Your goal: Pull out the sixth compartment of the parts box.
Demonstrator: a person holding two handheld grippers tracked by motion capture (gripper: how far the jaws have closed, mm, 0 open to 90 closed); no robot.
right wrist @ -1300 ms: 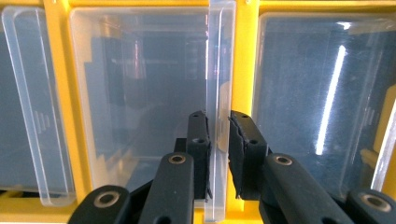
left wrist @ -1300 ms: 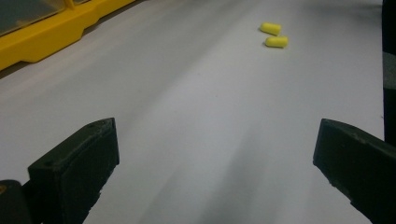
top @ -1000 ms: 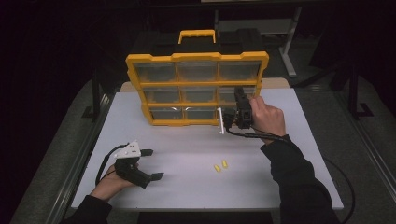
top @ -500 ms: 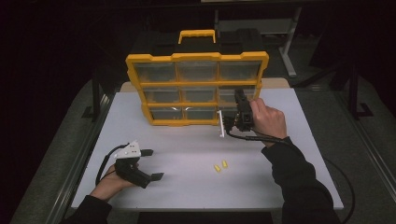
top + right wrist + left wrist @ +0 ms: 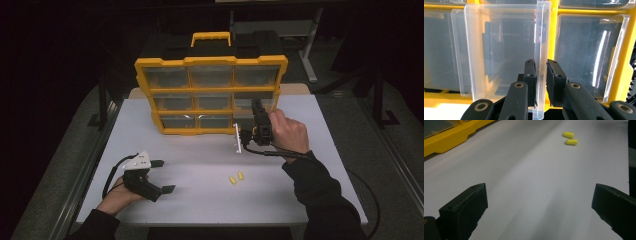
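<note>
A yellow organizer point(image 5: 210, 60) with clear drawers stands upright at the back of the white table point(image 5: 200, 150). My right gripper point(image 5: 244, 136) is shut on the front wall of a clear plastic drawer point(image 5: 238, 137), held partly out of the organizer's bottom right slot. In the right gripper view the jaws point(image 5: 541, 70) pinch that drawer point(image 5: 499, 50) in front of the yellow frame point(image 5: 554, 30). My left gripper point(image 5: 164, 176) rests open on the table at the front left, holding nothing. Two yellow earplugs point(image 5: 236, 178) lie loose in the middle front, ahead of the left gripper point(image 5: 540, 200) as the earplugs point(image 5: 570, 138).
The organizer's lower edge point(image 5: 449, 137) lies to the left in the left gripper view. A black case with a yellow handle point(image 5: 211, 37) sits behind the organizer. Dark floor and table legs surround the table.
My right gripper has drawn the clear drawer slightly toward the near side. The left gripper and the earplugs have stayed put.
</note>
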